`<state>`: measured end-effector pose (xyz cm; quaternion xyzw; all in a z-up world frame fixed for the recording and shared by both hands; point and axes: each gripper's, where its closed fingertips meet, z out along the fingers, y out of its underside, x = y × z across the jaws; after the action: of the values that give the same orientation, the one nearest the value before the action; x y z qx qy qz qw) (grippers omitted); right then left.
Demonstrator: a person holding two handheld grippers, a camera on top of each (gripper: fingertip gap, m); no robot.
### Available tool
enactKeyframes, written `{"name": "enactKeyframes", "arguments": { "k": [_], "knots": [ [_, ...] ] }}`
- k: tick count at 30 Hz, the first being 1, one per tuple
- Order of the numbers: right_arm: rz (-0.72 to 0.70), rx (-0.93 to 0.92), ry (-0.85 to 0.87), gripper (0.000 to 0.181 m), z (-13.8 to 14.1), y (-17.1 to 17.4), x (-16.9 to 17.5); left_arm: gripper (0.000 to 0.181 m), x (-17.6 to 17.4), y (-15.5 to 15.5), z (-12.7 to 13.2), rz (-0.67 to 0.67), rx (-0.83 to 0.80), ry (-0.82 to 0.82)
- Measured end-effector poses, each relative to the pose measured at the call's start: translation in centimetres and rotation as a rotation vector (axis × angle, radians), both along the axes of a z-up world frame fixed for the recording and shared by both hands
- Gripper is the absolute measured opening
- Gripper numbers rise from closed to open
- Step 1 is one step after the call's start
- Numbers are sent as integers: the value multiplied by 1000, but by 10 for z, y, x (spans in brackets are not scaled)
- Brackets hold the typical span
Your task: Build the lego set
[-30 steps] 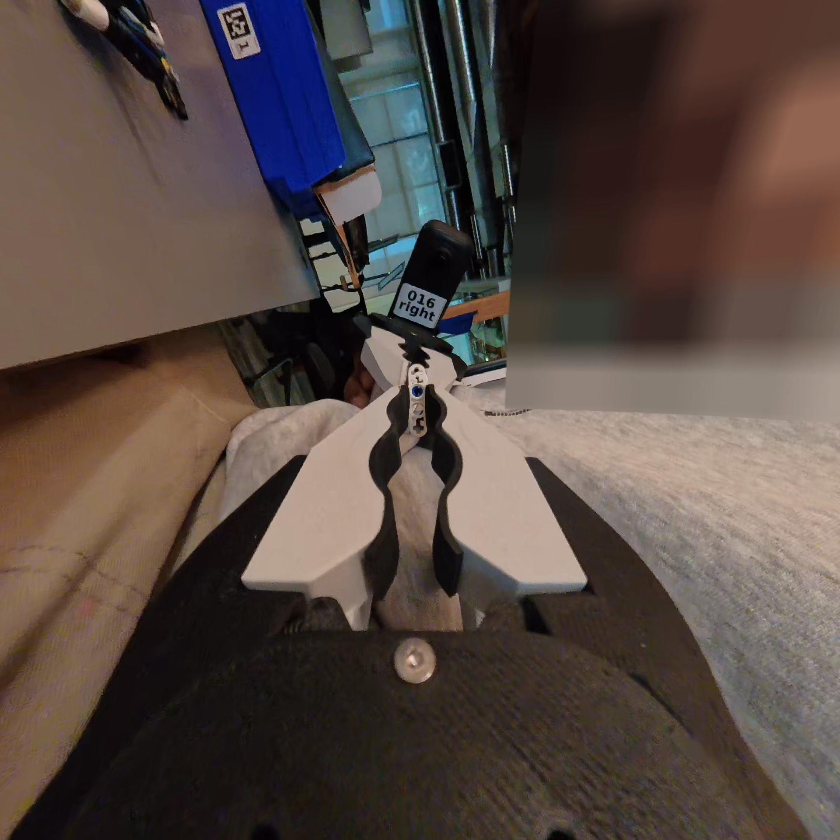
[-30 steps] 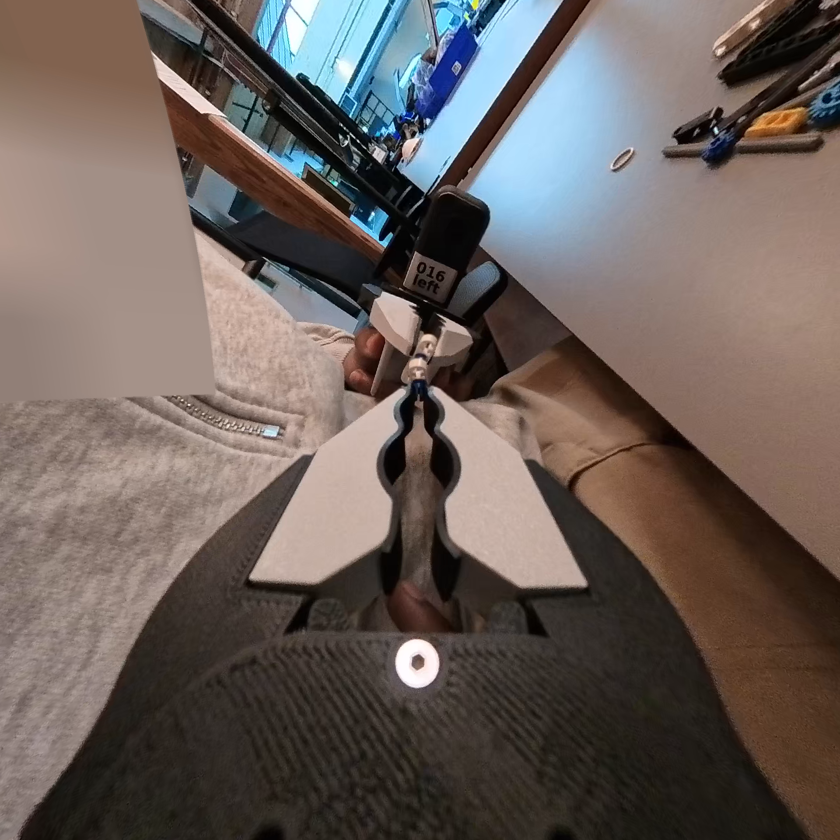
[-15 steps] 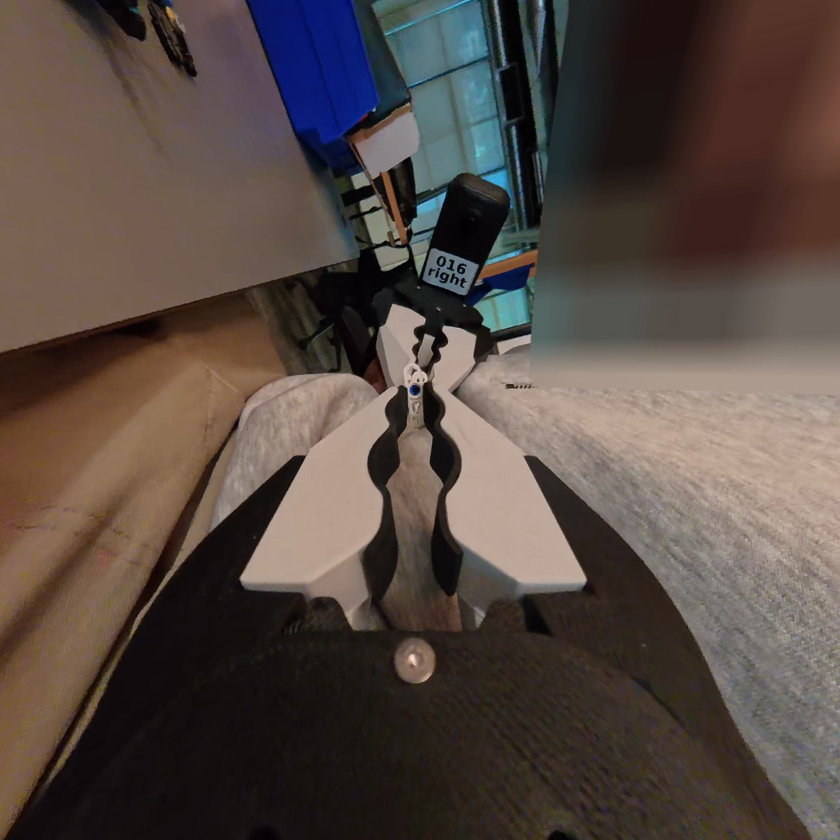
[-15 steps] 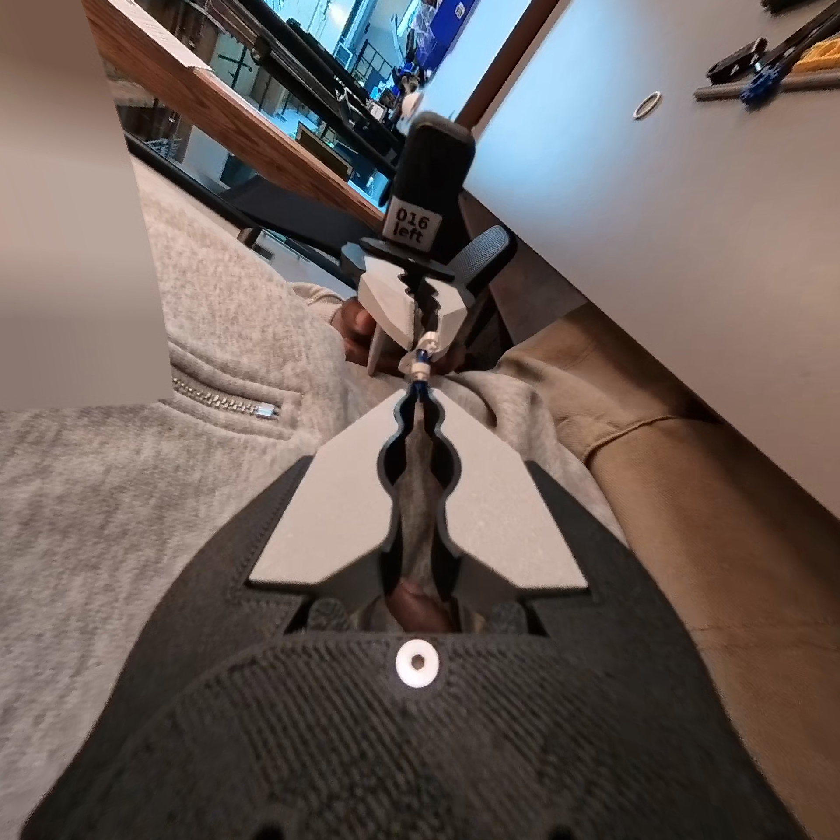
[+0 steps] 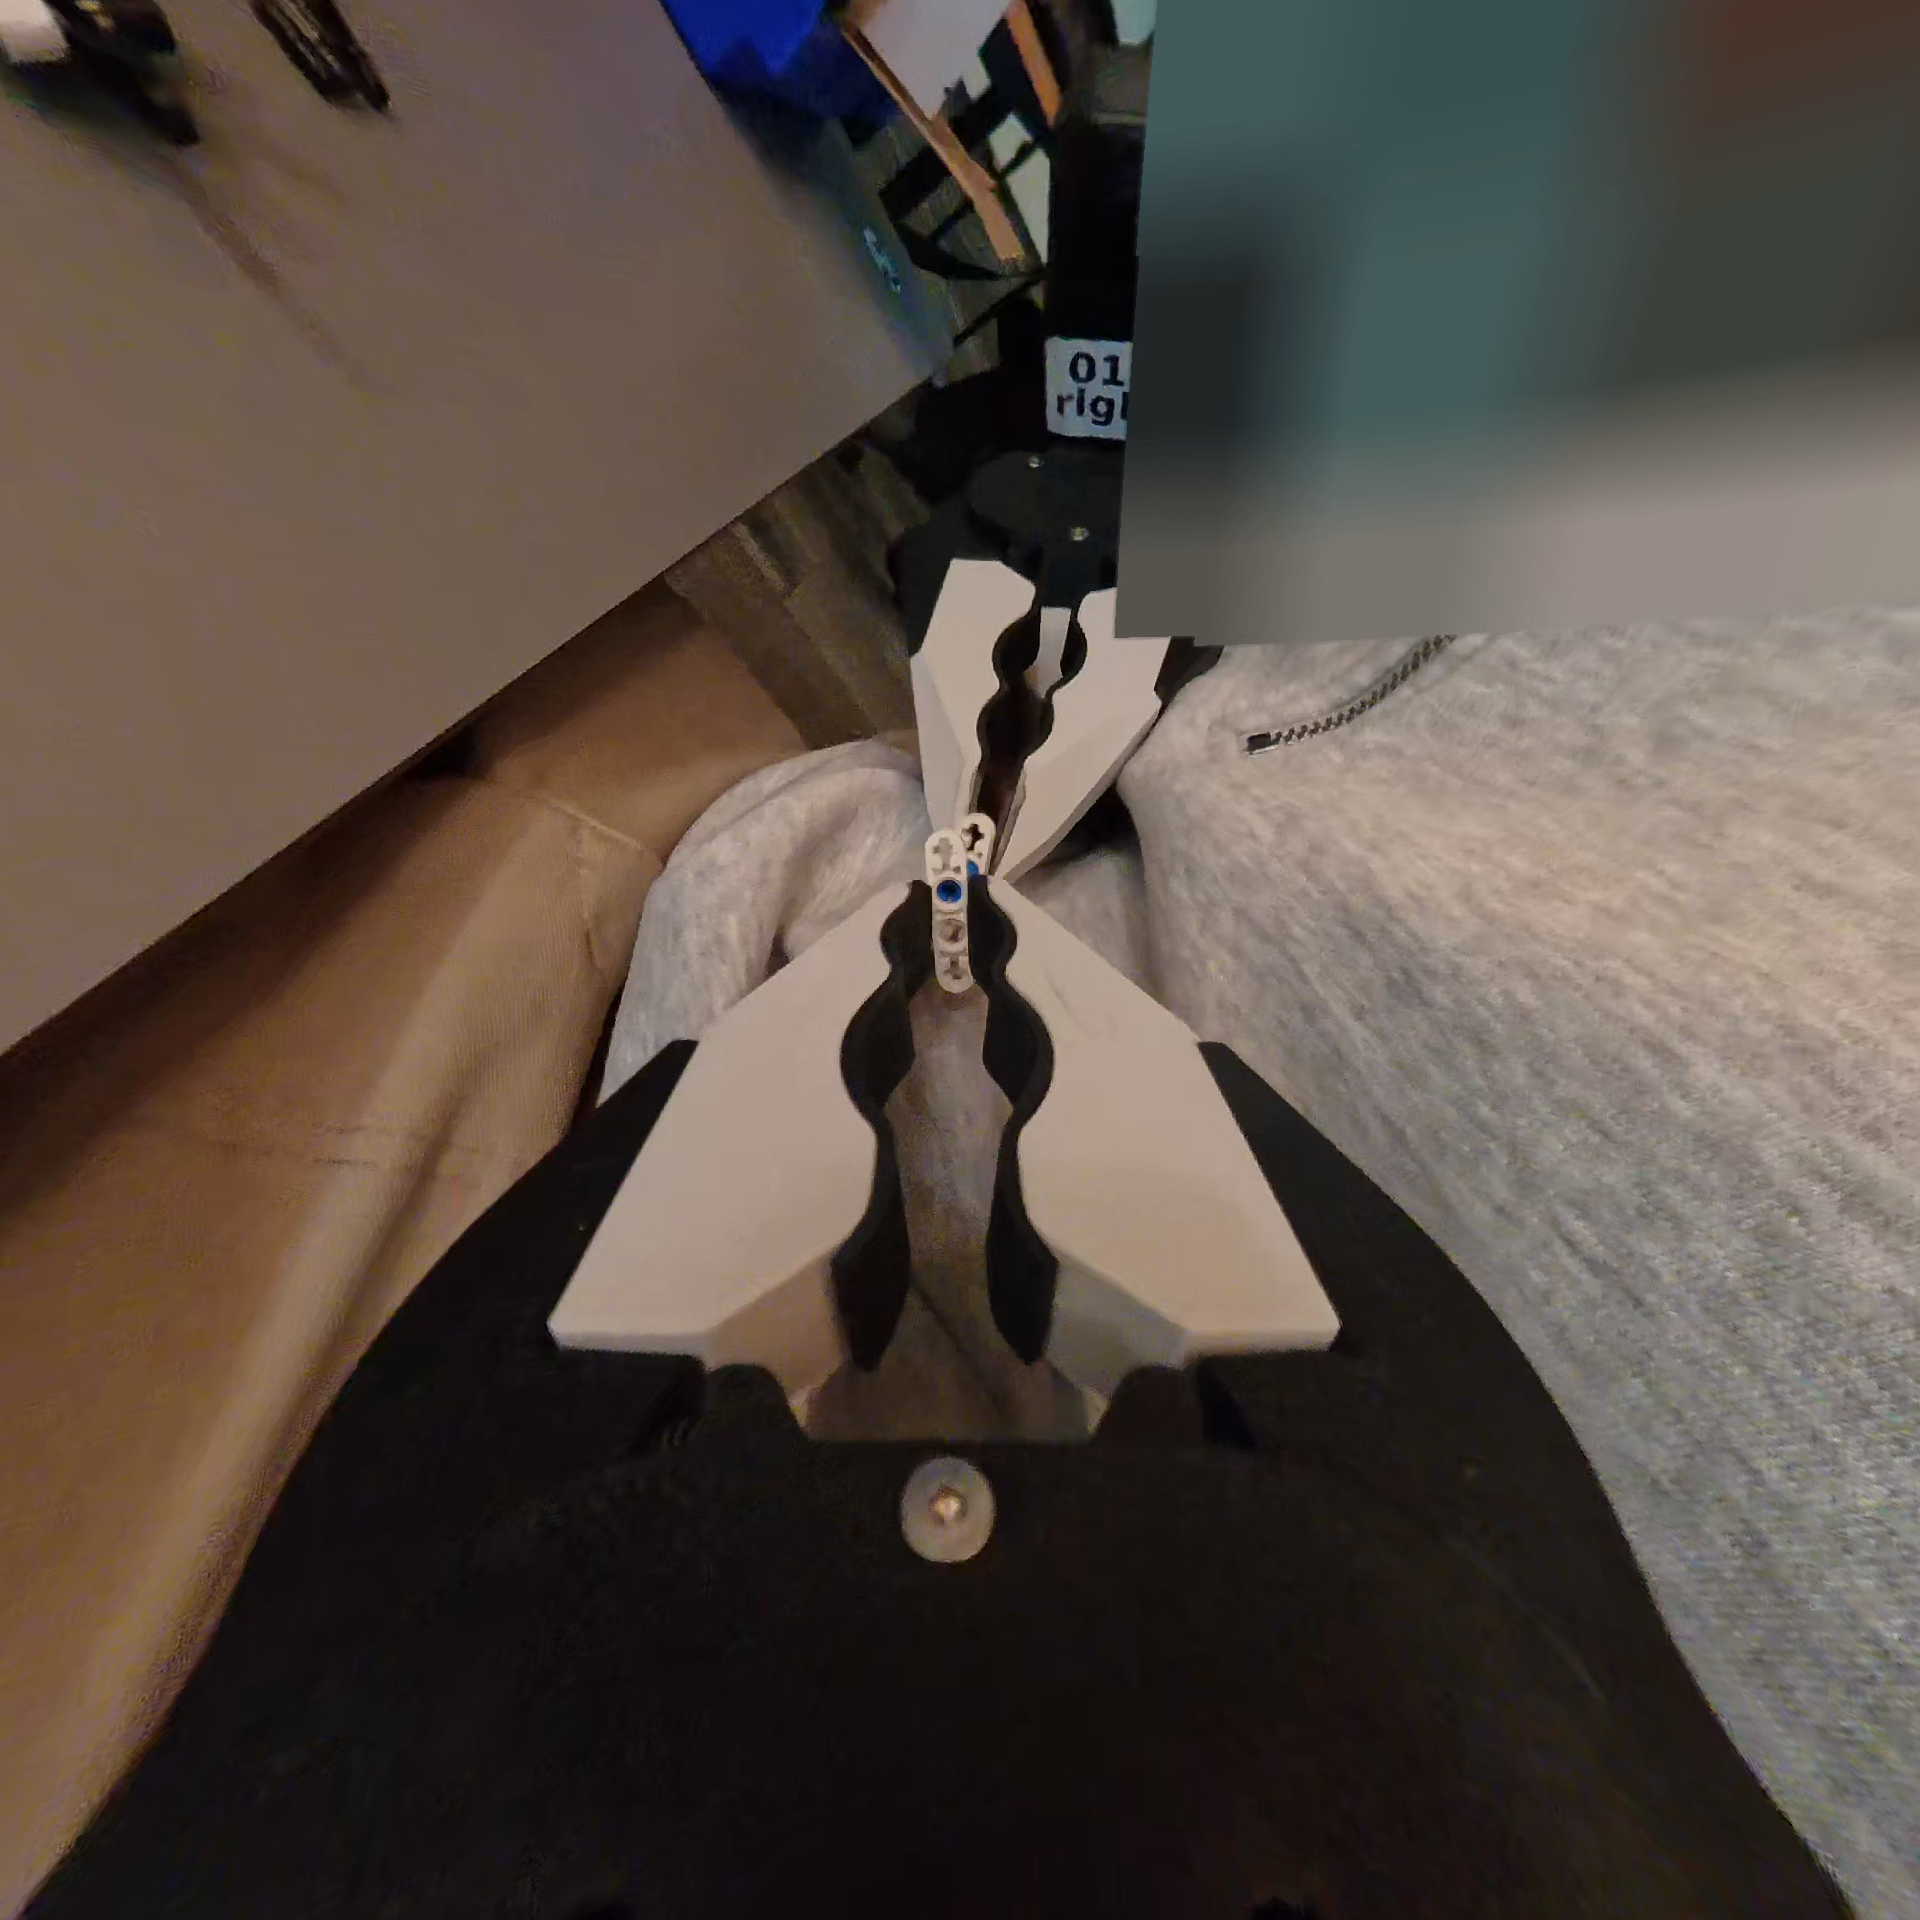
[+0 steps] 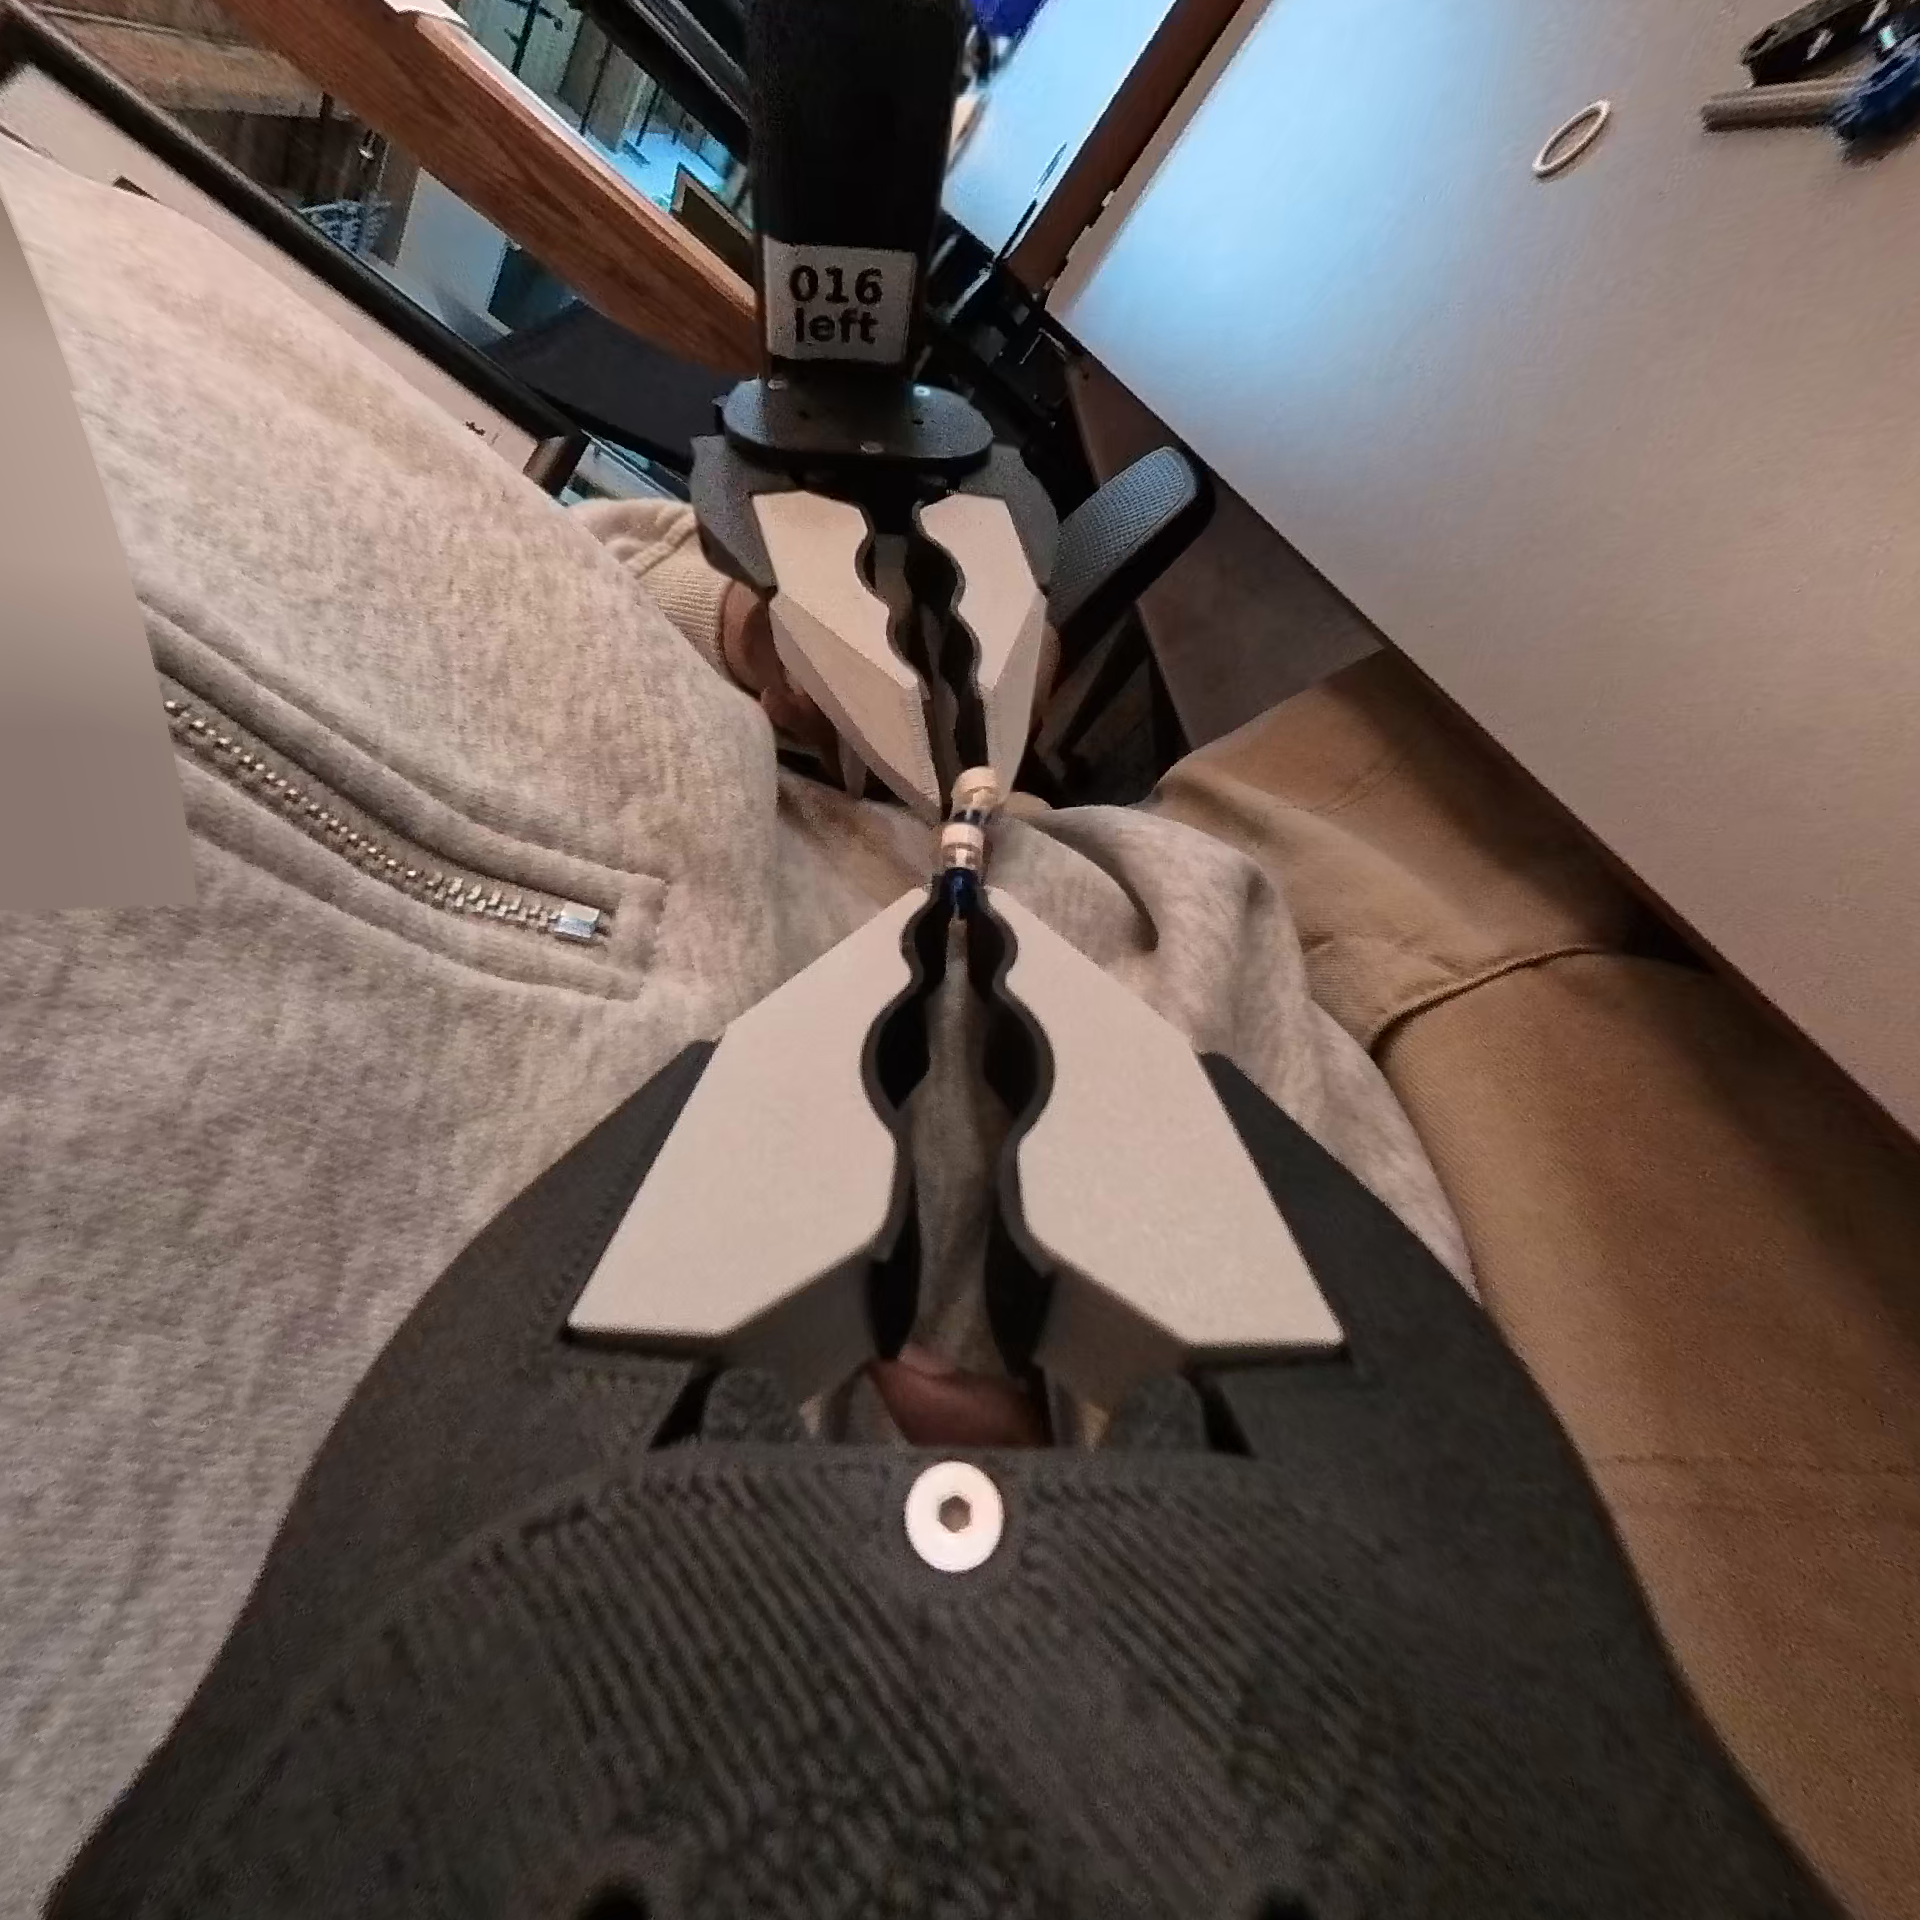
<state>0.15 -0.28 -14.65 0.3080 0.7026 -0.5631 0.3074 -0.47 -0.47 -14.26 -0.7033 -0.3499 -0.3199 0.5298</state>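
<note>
Since the earlier frames, the two grippers had been brought much closer, tip to tip, and both views had swung so that less of the table top was seen. The left gripper [image 5: 951, 914] was seen pinched shut on a small white beam [image 5: 950, 930] with a blue pin [image 5: 948, 891] in one of its holes. Just ahead of its tips a second white beam [image 5: 977, 834] was held against the first, at the tips of the right gripper [image 5: 987, 831].

In the right wrist view the right gripper [image 6: 961, 904] was closed on the blue pin's end [image 6: 958, 891], with the pale stacked pieces [image 6: 966, 826] strung between its tips and those of the left gripper [image 6: 961, 795]. Judged from this, a pin was being pressed through two beams to join them (whether it had seated fully could not be told). The join was being made in the air above the lap, well off the table.

Around the tools: a grey sweatshirt [image 6: 364, 727] with a metal zipper [image 6: 416, 883] lay to the left of the right gripper, tan trousers [image 6: 1610, 1195] to its right. The table [image 6: 1507, 468] ran above and to the right, with a small white ring [image 6: 1571, 137] and loose dark and blue parts [image 6: 1808, 94] on it, far from the tips. Nothing stood between the grippers; the risk judged greatest was a dropped piece lost in the fabric below.
</note>
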Motion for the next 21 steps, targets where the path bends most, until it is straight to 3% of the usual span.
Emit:
{"name": "enactKeyframes", "arguments": {
  "k": [10, 21],
  "knots": [
    [42, -134, -76, 0, 7, 2, 2, 4, 2, 2, 8, 18, 226, -199],
    [153, -112, -22, 1, 9, 0, 13, 4, 17, -1, 9, -108, 168, -139]
  ]
}}
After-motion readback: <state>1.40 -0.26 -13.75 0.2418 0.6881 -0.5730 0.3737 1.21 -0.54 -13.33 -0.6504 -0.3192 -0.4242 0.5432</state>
